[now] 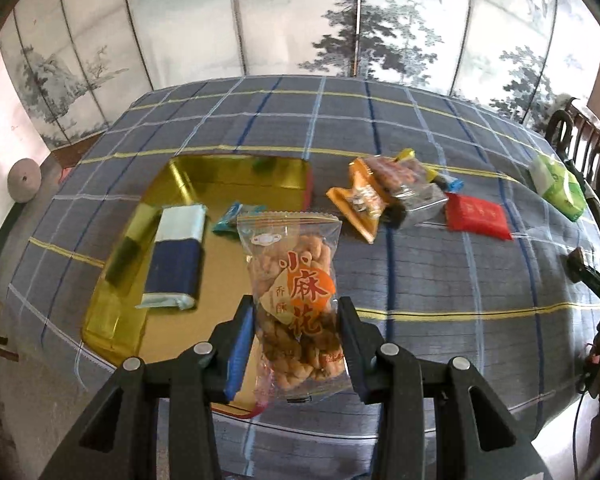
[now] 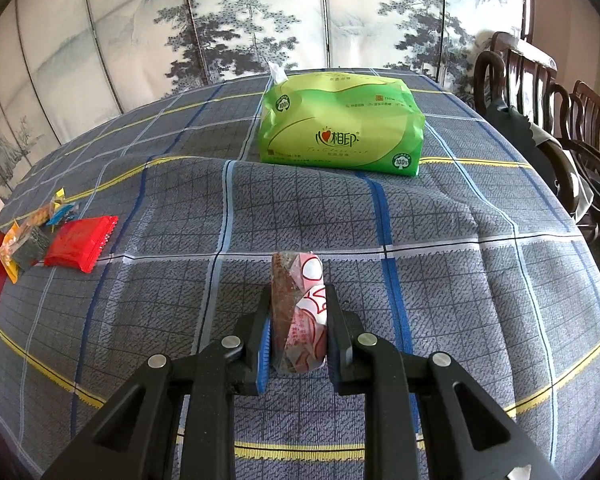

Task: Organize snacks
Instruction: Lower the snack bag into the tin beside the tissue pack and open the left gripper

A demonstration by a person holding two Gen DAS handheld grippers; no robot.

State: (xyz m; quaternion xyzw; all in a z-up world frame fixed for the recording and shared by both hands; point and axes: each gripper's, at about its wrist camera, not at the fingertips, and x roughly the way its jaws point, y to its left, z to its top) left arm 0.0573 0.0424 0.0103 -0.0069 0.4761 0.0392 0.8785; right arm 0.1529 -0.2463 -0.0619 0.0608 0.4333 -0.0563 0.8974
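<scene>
The left gripper (image 1: 296,320) is clamped on a twist-snack bag (image 1: 294,280) over the gold tin's (image 1: 236,178) right edge. The right gripper (image 2: 298,320) pinches a pink packet (image 2: 298,312) above bare cloth (image 2: 460,280), tissue pack (image 2: 342,124) well beyond.

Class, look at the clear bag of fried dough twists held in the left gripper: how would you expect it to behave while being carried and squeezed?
The clear bag of fried dough twists probably flops: its thin film sticks out unsupported beyond the left gripper. The lumpy twists inside look brittle, so hard squeezing may crush them. The glossy film may slip.
</scene>
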